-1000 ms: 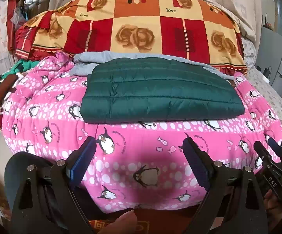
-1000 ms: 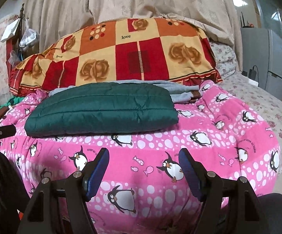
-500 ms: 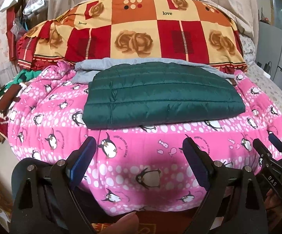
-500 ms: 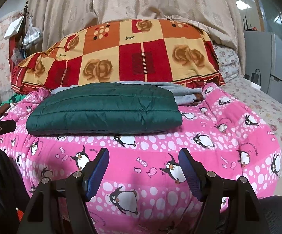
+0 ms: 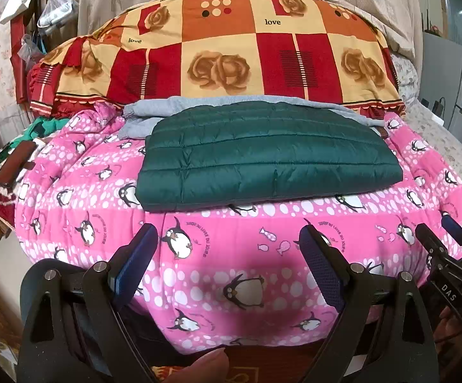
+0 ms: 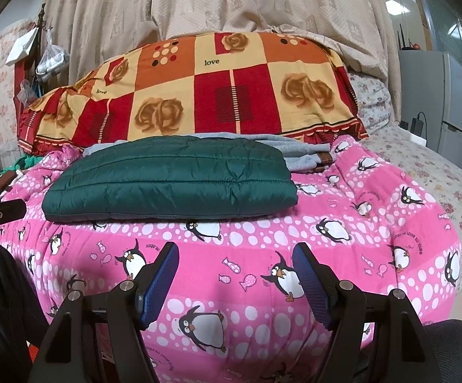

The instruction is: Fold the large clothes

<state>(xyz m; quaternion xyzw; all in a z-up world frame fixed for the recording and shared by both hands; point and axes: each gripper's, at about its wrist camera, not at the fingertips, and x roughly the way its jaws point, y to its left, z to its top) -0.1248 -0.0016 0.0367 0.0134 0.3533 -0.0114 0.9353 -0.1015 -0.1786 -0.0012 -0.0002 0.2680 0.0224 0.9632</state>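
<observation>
A dark green quilted jacket lies folded into a flat rectangle on top of a pink penguin-print quilt. A grey garment lies folded behind and partly under it. My left gripper stands open well in front of the jacket, over the quilt's front face, with nothing between its blue pads. My right gripper is open too, also short of the jacket and empty. The right gripper's tips show at the right edge of the left wrist view.
A red, orange and cream patchwork pillow leans behind the clothes against beige curtains. A floral bedsheet spreads to the right, with a grey cabinet beyond. Green and red fabrics lie at the left. A fingertip shows below.
The left wrist view has tilted up slightly, so the jacket and pillow sit lower in it. The right view and both grippers' openings look the same.
</observation>
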